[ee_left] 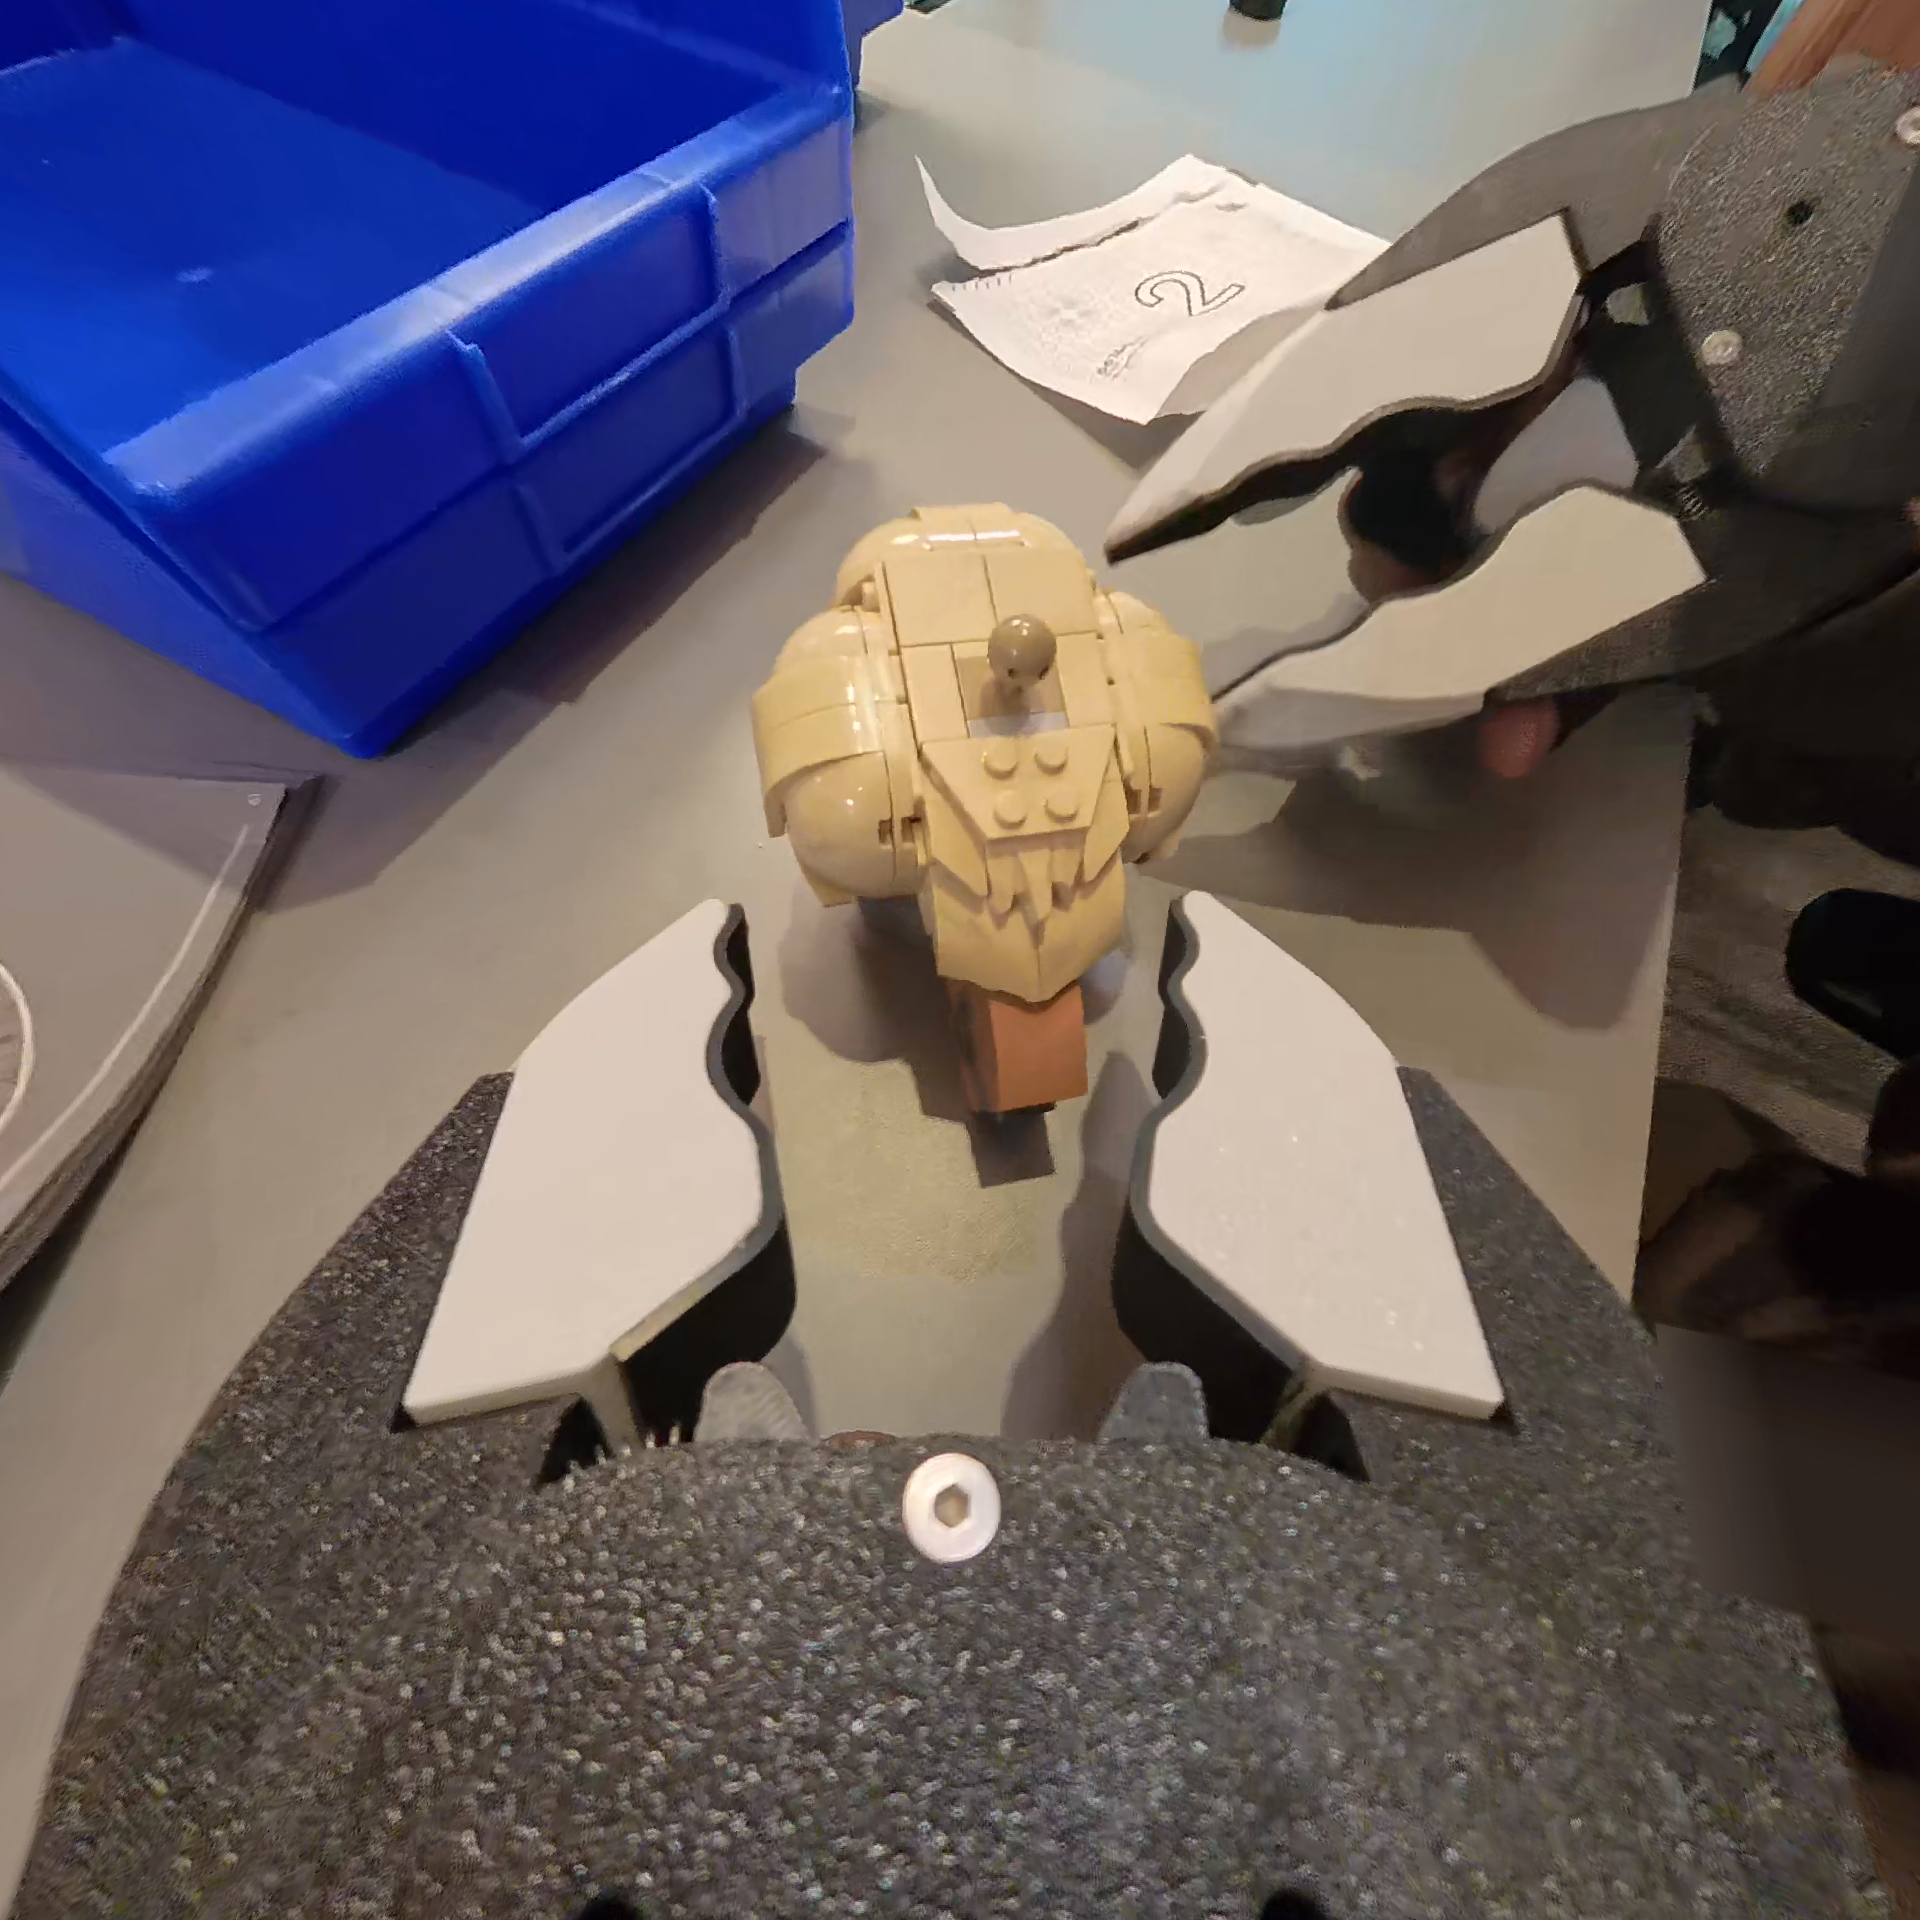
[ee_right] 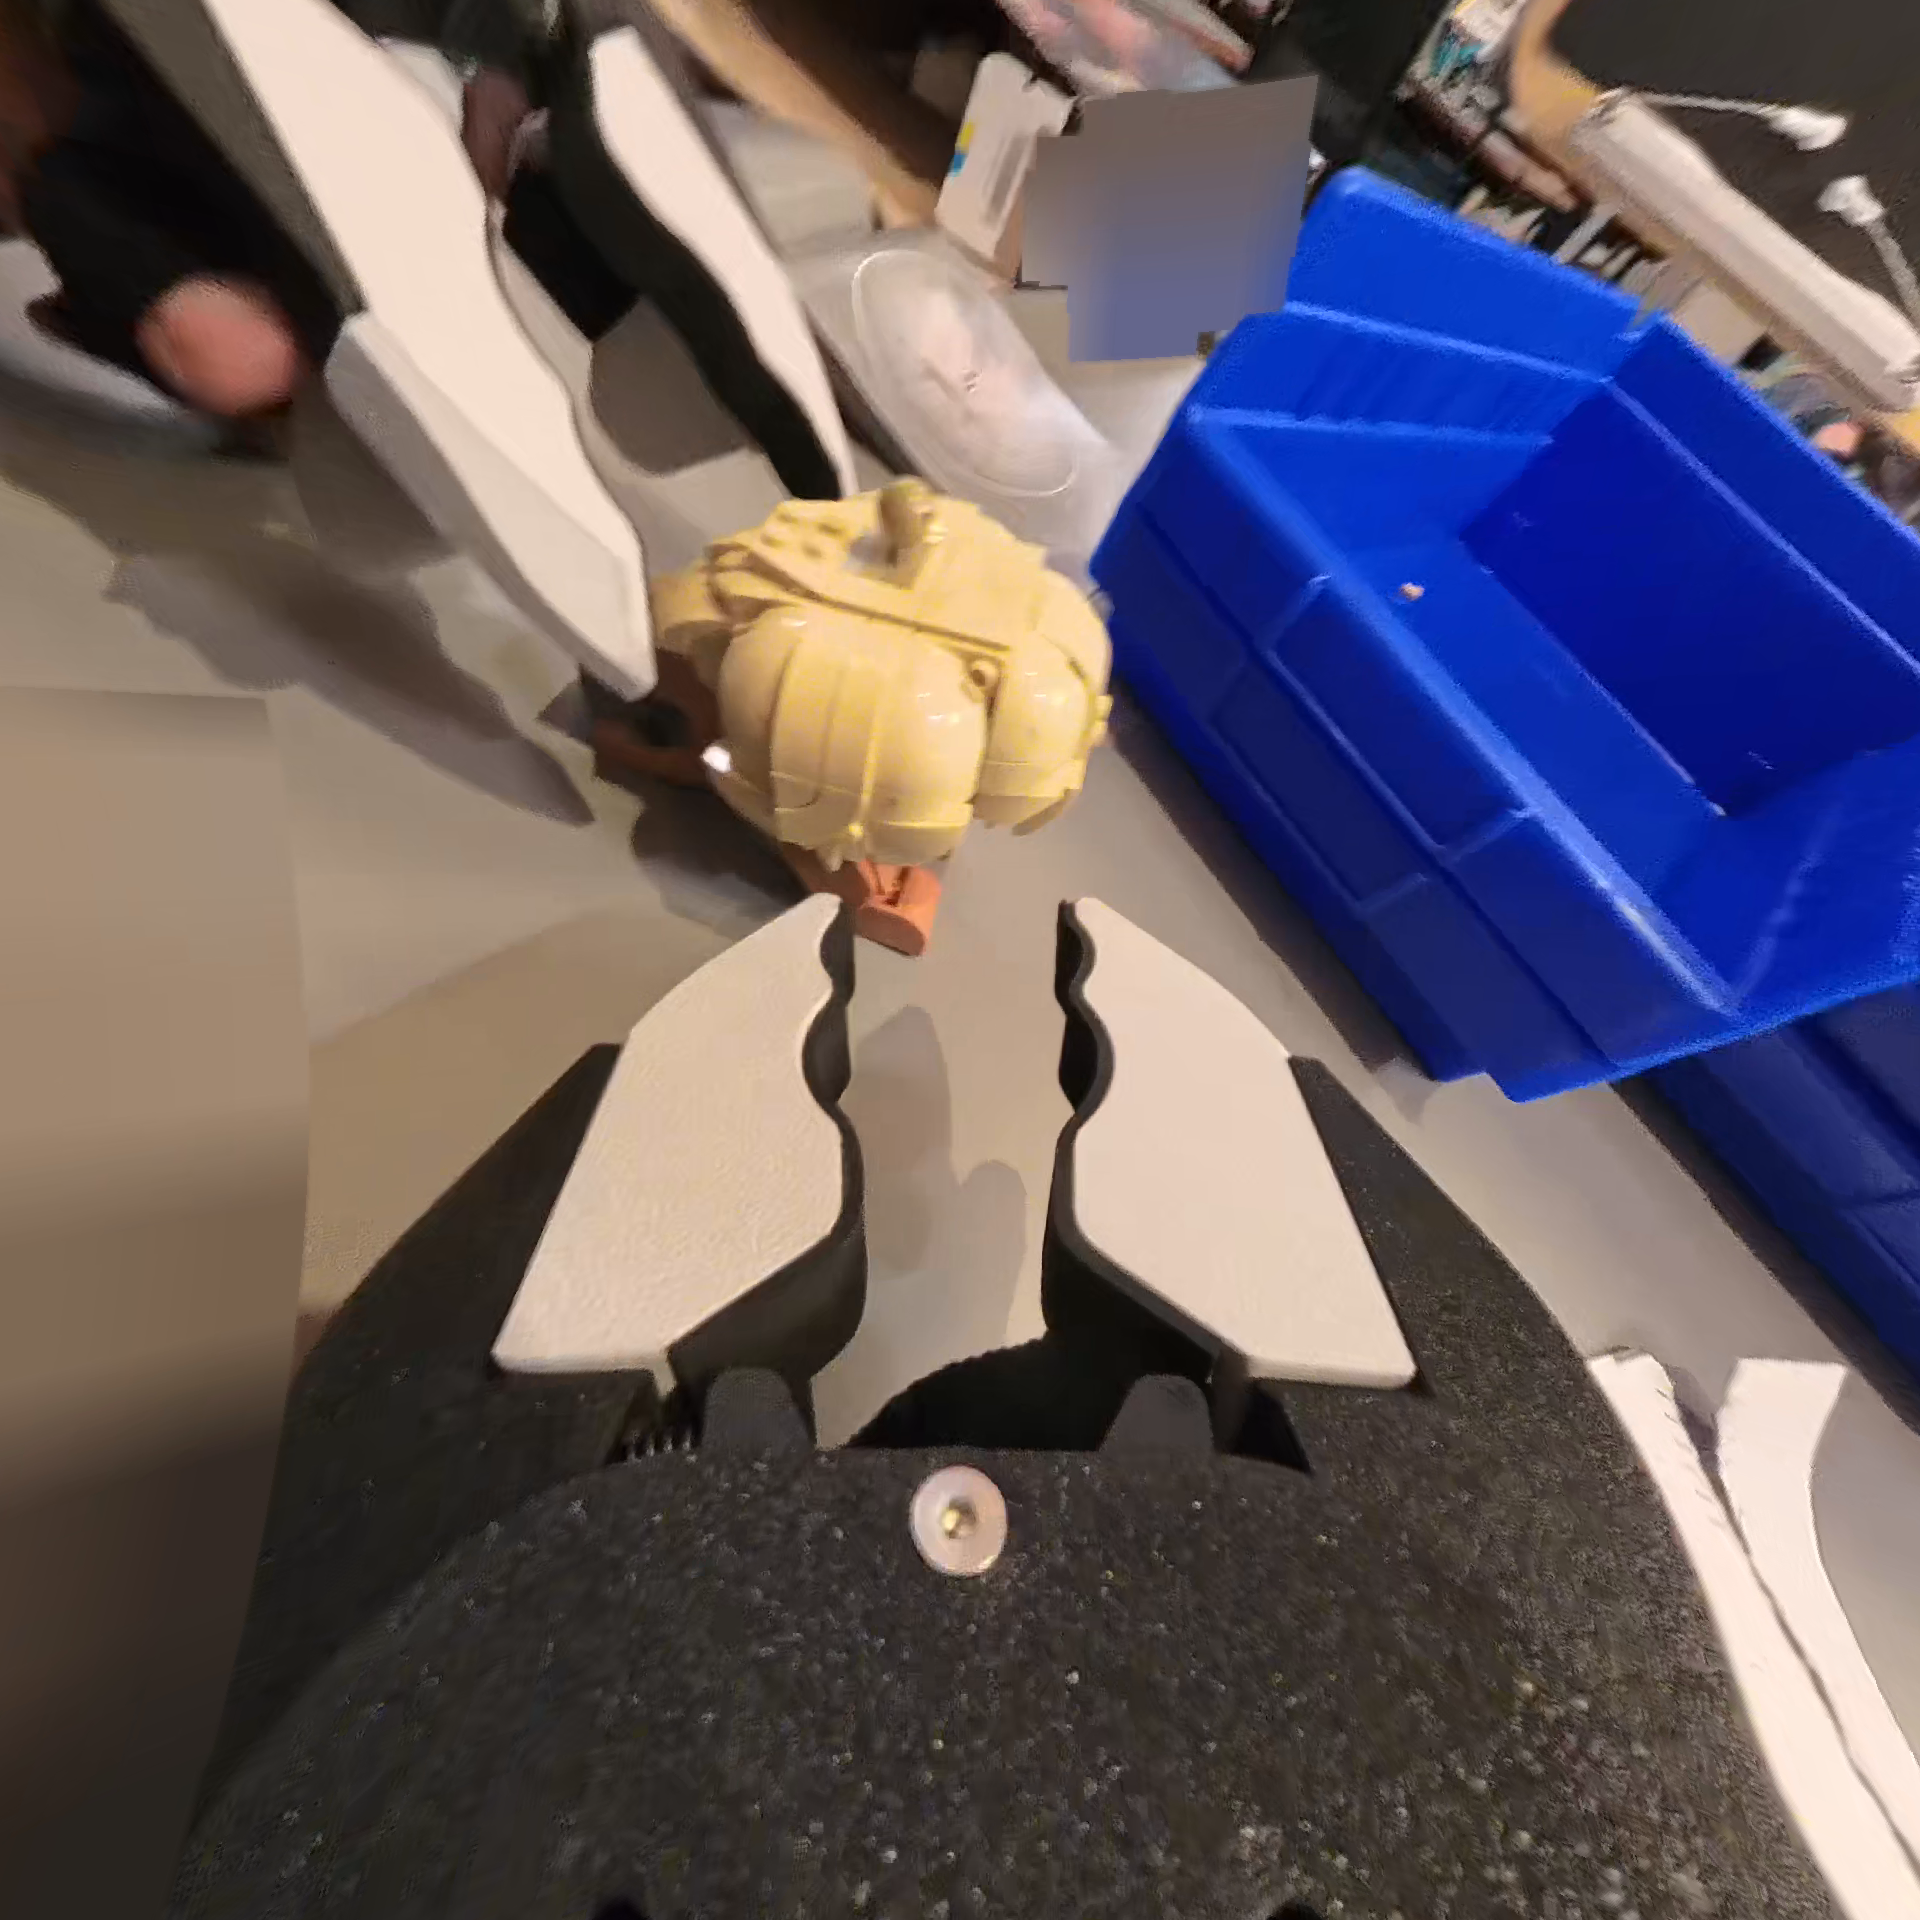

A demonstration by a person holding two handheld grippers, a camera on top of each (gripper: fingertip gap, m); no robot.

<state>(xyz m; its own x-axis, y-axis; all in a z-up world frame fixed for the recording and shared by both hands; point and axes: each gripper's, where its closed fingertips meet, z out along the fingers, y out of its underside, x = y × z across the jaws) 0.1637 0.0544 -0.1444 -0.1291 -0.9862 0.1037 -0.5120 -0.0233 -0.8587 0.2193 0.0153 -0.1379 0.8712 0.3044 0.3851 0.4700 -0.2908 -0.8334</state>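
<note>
Two open grippers flanking tan brick model

this looks like a workshop or lab bench: a plain grey tabletop carries a blue plastic parts bin at 10 o'clock in the left wrist view, torn printed paper sheets at 1 o'clock, and, in the right wrist view, cluttered boxes at 12 o'clock with a clear plastic container just below them.
</note>
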